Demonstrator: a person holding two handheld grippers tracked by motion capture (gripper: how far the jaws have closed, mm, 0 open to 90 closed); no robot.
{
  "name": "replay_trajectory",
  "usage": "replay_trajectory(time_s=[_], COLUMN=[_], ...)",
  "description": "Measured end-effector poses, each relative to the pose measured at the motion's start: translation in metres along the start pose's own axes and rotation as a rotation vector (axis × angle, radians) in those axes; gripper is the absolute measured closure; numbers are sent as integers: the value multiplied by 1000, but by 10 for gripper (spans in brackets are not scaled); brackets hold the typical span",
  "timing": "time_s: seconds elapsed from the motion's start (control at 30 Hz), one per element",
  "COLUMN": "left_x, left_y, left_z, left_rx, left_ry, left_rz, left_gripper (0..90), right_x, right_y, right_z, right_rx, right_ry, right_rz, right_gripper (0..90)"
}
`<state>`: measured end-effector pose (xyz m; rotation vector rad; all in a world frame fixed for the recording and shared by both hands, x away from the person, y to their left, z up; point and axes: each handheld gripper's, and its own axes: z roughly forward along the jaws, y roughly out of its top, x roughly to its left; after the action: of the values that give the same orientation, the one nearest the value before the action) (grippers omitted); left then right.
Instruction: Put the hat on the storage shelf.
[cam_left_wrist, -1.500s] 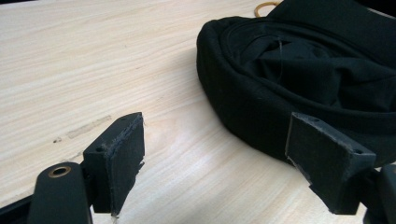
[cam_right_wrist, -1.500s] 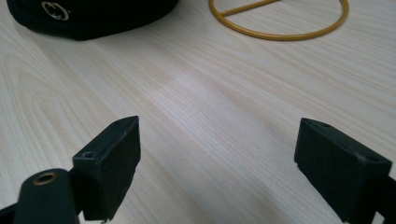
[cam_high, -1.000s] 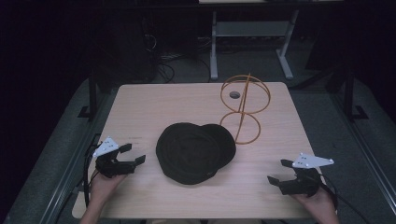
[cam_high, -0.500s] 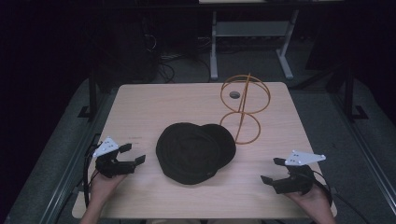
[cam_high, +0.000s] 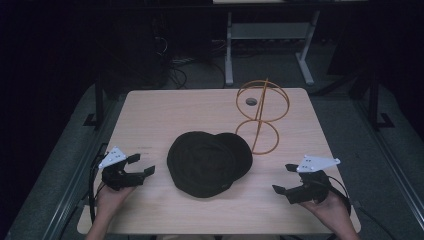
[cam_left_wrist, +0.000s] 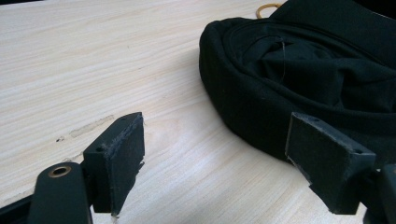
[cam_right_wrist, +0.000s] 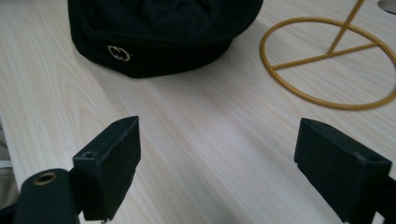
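**Hat flat on the tabletop, stand bare, both grippers empty**

From my seat at the controls, nothing has been picked up. The black hat (cam_high: 209, 162) lies flat in the middle of the tabletop (cam_high: 165, 107), touched by neither gripper, its far right edge just beside the base ring of the gold wire stand (cam_high: 262, 114). My judgement is that the hat belongs on that stand, so the whole job lies ahead: grasp, lift, settle it over the top hoop.

The left gripper (cam_high: 141, 165) sits near the hat's left edge with its fingers (cam_left_wrist: 116, 154) spread wide and nothing between them; in the left gripper view the hat's rim (cam_left_wrist: 261, 116) lies just ahead of the right-hand finger. The right gripper (cam_high: 285, 179) is at the hat's right, a little apart, its fingers (cam_right_wrist: 109, 161) equally wide and holding nothing; its view looks across bare wood at the hat's small metal emblem (cam_right_wrist: 118, 52) and the stand's base ring (cam_right_wrist: 327, 60).

As for holders, the stand is the only one here, and its hoops carry nothing.
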<state>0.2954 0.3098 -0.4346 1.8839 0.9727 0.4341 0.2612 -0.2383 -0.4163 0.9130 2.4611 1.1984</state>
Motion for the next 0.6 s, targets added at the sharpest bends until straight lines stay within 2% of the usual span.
replay_trajectory(time_s=[0.3,0.6], left_x=[1,2], left_y=[0,0], left_z=[0,0], left_rx=[3,5], left_ry=[1,4], left_rz=[-1,-3], left_gripper=[195,195], right_x=[7,17], right_y=[23,49], right_z=[6,19], right_rx=[17,21], right_ry=[41,87], right_rz=[-55,-108], right_gripper=[152,169])
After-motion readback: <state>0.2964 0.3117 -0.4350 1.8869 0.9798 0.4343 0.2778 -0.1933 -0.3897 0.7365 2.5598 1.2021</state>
